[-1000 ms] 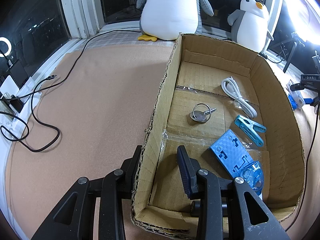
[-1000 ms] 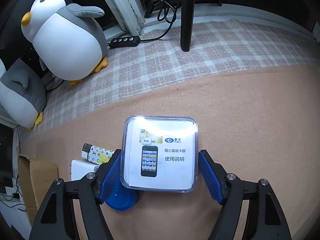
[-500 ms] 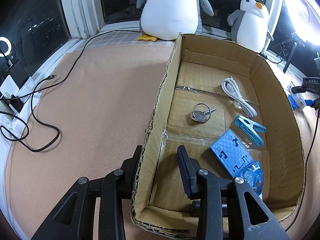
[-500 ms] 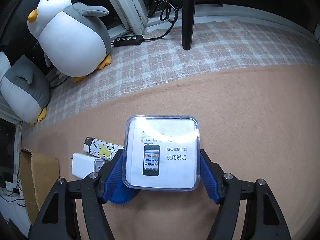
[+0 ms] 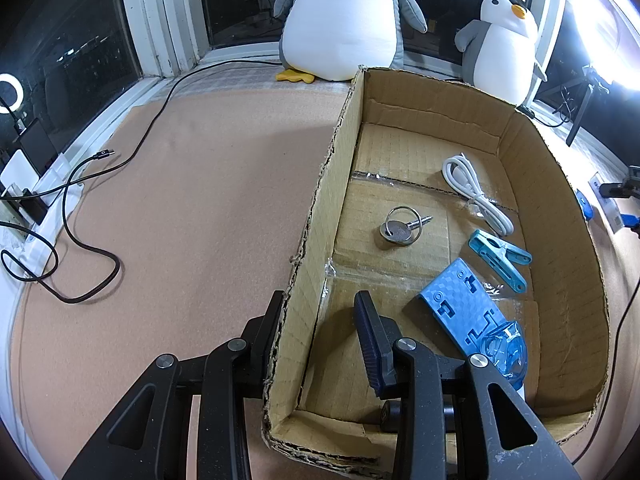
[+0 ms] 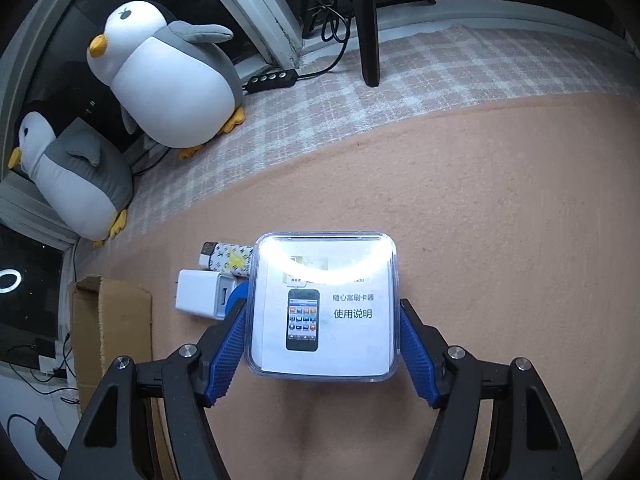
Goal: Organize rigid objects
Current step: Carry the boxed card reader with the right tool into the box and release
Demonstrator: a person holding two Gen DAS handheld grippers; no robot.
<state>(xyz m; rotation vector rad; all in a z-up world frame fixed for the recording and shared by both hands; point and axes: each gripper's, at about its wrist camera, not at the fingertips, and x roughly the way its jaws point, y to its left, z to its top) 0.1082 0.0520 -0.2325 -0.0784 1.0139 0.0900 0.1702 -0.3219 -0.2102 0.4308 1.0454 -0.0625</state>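
My right gripper [image 6: 323, 308] is shut on a clear plastic case [image 6: 324, 308] with a phone picture and a printed sheet inside, held above the tan mat. Just left of it on the mat lie a patterned lighter [image 6: 226, 258], a white charger [image 6: 200, 294] and a blue disc [image 6: 236, 296], the disc partly hidden. My left gripper [image 5: 318, 304] is open, straddling the left wall of the cardboard box [image 5: 560, 240]. Inside the box lie a white cable [image 5: 476, 196], a key ring [image 5: 400, 232], a blue clip [image 5: 500, 256] and a blue plate [image 5: 460, 304].
Two plush penguins [image 5: 340, 20] [image 5: 500, 44] stand behind the box by the window. Black cables [image 5: 80, 240] trail over the mat at the left. In the right wrist view a corner of the box [image 6: 112, 320] shows at the left, and a dark post [image 6: 368, 40] stands on the checked cloth.
My right gripper has swung left with the case in it; the penguins and the box corner have come further into its view. The left gripper has not moved.
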